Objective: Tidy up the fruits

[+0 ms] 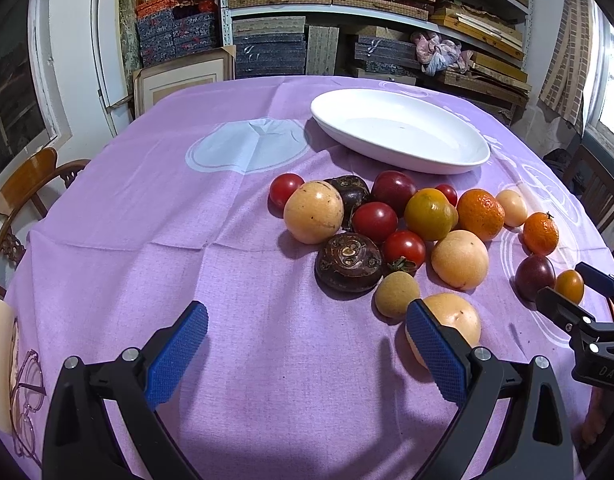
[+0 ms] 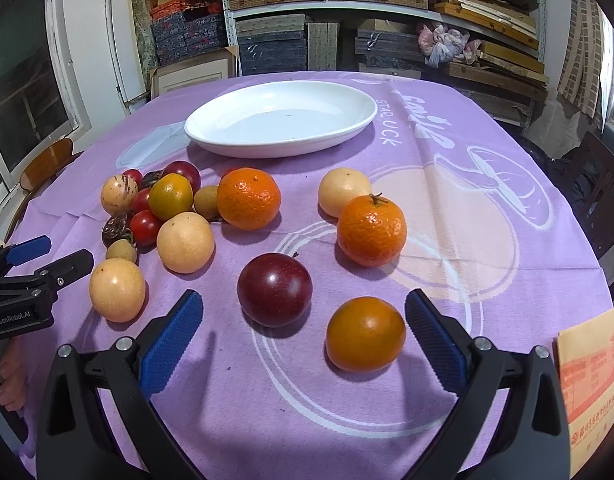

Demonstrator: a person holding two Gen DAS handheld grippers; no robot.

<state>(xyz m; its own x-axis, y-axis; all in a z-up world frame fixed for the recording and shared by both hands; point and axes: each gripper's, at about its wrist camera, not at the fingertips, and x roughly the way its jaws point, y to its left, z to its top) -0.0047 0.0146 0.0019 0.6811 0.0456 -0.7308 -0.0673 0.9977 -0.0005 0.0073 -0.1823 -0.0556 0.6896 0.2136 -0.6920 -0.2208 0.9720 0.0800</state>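
The fruits lie in front of a white plate (image 2: pixel 281 124) on a purple tablecloth (image 2: pixel 447 208), all on the near side of the plate, and nothing lies in the plate itself.

From the right wrist camera, a dark red plum (image 2: pixel 274 289) and an orange-brown fruit (image 2: pixel 365 334) sit nearest, just ahead of the right gripper (image 2: pixel 303 346) and between the lines of its 2 fingers. Its jaws are spread wide and hold nothing; neither blue pad touches fruit. Beyond the plum, toward the plate, lie 2 mandarins (image 2: pixel 249 199), and left of them a crowded pile of tomatoes and pale yellow fruits.

From the left wrist camera, that pile sits between the plate and the left gripper (image 1: pixel 307 354). A pale yellow fruit (image 1: pixel 453 322) lies right behind the gripper's right pad; whether they touch I cannot tell. The left gripper's jaws are also spread wide, with only bare cloth between them.
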